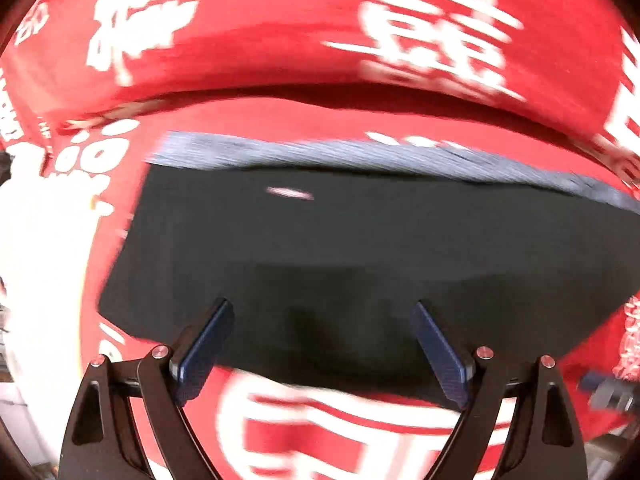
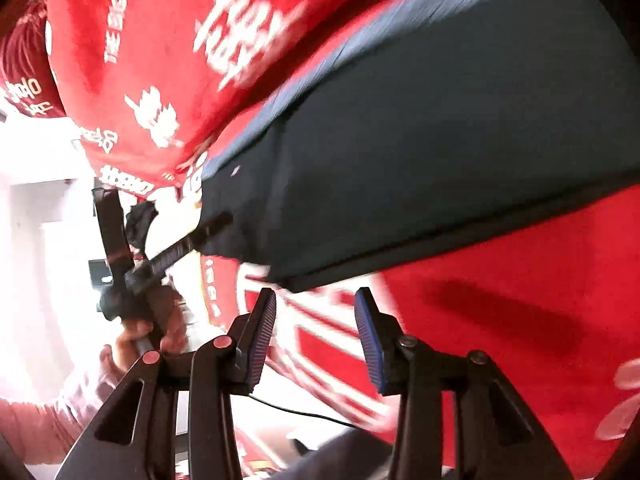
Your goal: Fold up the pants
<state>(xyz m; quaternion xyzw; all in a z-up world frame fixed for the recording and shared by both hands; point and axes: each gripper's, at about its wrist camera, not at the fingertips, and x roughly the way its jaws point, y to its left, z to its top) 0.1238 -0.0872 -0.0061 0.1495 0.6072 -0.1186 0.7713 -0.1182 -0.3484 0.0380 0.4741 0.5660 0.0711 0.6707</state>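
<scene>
The dark pants point(image 1: 360, 264) lie folded flat, long axis running left to right across my view. My left hand-held gripper point(image 1: 324, 344) and right hand-held gripper point(image 2: 316, 336) both gape, holding nothing. A red cloth point(image 1: 280, 40) with white lettering covers the worktop.

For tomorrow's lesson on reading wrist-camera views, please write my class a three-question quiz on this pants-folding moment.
1. True or false: the left gripper is clamped on the dark pants.
2. What do the pants lie on?
A. a red cloth with white lettering
B. a bare wooden board
C. a blue towel
3. In the right wrist view, where is the right gripper relative to the pants' near edge?

Key
1. False: its fingers are spread wide with nothing between them.
2. A: the red cloth.
3. Just short of the edge, open, not touching the pants.
</scene>
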